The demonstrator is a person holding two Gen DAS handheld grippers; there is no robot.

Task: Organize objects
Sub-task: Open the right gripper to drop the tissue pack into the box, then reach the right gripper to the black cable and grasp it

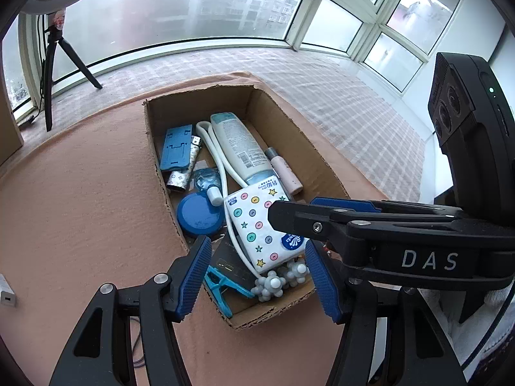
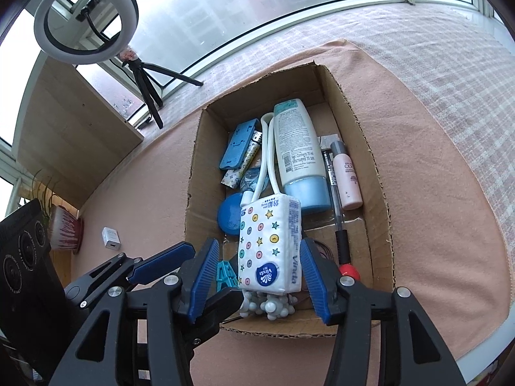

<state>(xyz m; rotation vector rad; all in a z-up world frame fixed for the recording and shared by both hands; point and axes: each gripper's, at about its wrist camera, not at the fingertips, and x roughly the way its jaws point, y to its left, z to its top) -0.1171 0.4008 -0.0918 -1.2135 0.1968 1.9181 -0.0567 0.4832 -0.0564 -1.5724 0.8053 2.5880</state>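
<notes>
In the left wrist view, the left gripper [image 1: 257, 276] hangs over the near end of the open brown cardboard box [image 1: 283, 109], its 2 blue ribbed pads spread wide with nothing pressed between them; the white soft tissue pack printed with coloured buttons and stars [image 1: 257, 222] lies just ahead of it and a little to the right, long axis running away along the box. The right gripper [image 1: 291, 215] crosses in from the right, directly over that pack. Counted here: 1 white lotion bottle with a pale blue cap [image 1: 239, 148], 1 slim pink tube [image 1: 285, 173], 1 round blue lid [image 1: 199, 214], 1 blue plastic phone stand [image 1: 177, 148], 1 turquoise clothes peg [image 1: 222, 289], 1 white looped cable [image 1: 219, 160]. In the right wrist view, the right gripper [image 2: 257, 273] straddles the tissue pack [image 2: 270, 241], which stands between its pads lengthwise; a gap seems to show on each side, so I judge it parted and not gripping, and the nearer of the 2. Also 1 red-tipped black pen [image 2: 341, 234], and knobbly grey-white balls [image 2: 270, 305], perhaps 2, partly hidden.
</notes>
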